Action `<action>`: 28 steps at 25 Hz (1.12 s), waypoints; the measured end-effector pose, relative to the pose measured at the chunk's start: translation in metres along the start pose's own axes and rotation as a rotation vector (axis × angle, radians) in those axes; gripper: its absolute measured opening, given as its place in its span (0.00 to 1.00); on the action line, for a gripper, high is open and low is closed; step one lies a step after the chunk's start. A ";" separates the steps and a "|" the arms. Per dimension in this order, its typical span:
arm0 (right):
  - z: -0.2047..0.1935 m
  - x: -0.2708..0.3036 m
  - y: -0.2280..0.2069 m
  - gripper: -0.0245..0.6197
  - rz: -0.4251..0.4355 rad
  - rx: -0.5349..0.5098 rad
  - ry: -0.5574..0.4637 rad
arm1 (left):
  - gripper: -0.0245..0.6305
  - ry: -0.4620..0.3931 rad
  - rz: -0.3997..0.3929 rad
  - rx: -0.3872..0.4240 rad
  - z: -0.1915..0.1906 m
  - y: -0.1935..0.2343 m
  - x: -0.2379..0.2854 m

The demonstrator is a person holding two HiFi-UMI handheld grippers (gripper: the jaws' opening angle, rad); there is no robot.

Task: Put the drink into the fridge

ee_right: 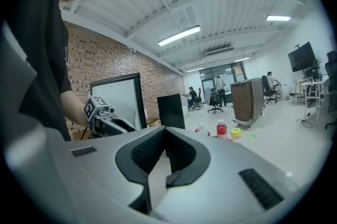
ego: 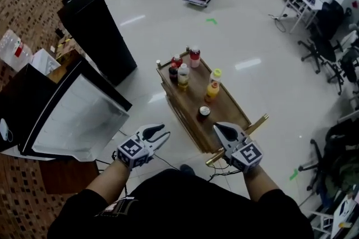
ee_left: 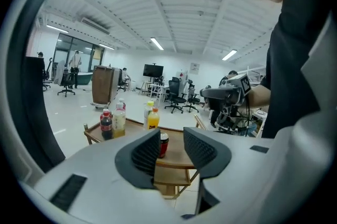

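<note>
Drink can (ego: 204,113) is the closest pick I'd say. It's standing upright on the near end of the wooden table (ego: 235,111), apart from the bunch of bottles (ego: 183,76) at the far end.

The right gripper (ego: 217,128) is the nearer one. Its jaws are pressed together with nothing in them, and the can sits just ahead of the tips and a bit to their left. The left gripper (ego: 164,133) has its jaws a little apart and empty. In the left gripper view the can (ee_left: 164,144) shows right through the gap, but it's well beyond the tips, off to that gripper's front-right.

The fridge (ego: 33,97) is over on the person's left with its door swung open. My guess: whichever side goes for it needs to come in level, jaws either side of the can's upright body.
</note>
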State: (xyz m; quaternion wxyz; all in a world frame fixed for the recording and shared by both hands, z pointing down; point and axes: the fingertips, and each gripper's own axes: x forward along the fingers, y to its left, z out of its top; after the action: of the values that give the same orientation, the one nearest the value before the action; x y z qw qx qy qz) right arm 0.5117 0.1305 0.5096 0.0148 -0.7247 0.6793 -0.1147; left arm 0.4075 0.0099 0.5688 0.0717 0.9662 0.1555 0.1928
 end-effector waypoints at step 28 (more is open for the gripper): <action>-0.048 -0.100 -0.094 0.06 -0.124 0.050 0.056 | 0.69 0.319 0.074 0.091 -0.138 0.039 0.286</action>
State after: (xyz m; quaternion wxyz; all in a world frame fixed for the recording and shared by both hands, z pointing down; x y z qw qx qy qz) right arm 0.5897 0.2431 0.5579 0.0067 -0.7612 0.6303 -0.1524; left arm 0.6149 0.0775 0.8030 -0.0047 0.9307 0.1375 0.3390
